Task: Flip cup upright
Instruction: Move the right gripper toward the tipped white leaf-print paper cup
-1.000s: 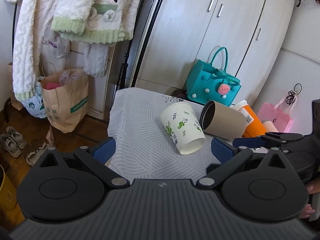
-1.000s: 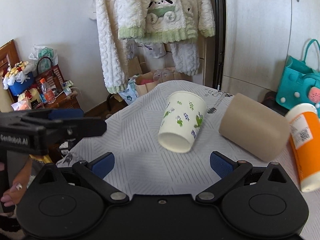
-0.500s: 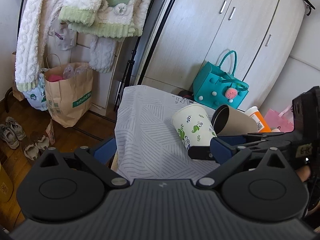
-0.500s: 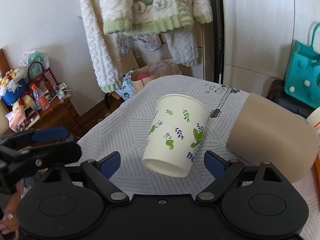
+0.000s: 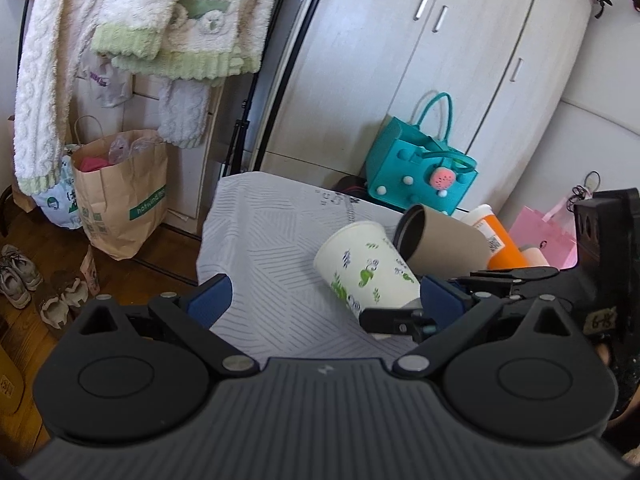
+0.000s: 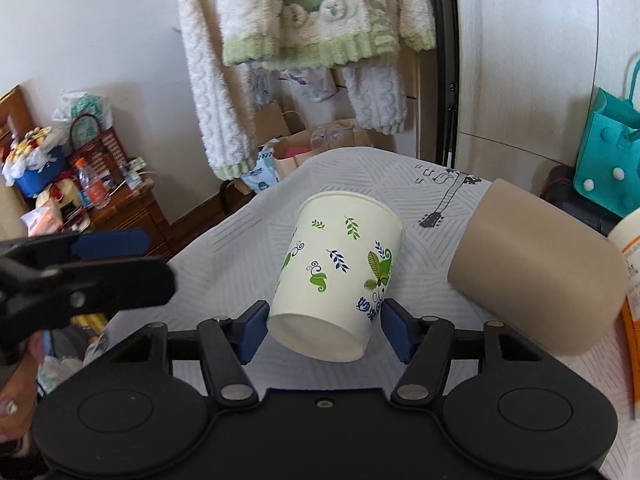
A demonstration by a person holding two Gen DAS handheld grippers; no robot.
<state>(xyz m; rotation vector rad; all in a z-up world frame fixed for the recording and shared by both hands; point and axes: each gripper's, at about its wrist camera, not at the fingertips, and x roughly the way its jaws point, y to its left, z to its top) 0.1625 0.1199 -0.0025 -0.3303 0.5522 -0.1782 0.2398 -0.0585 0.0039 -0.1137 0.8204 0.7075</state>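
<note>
A white paper cup with green leaf prints (image 6: 340, 276) lies tilted on the table, its base end toward my right gripper; it also shows in the left wrist view (image 5: 368, 270). My right gripper (image 6: 324, 330) has its blue pads on both sides of the cup's base end, and I cannot tell if they press it. The right gripper also shows in the left wrist view (image 5: 404, 316) at the cup. My left gripper (image 5: 324, 300) is open and empty, to the left of the cup.
A tan cylinder (image 6: 536, 272) lies on its side right of the cup, with an orange bottle (image 5: 500, 236) beyond it. The table has a white patterned cloth (image 5: 260, 240). A teal bag (image 5: 420, 172), paper bag (image 5: 120, 196) and wardrobe stand behind.
My right gripper moved forward to the cup and its jaws narrowed around the base end. My left gripper shifted a little; the right gripper now reaches the cup in its view.
</note>
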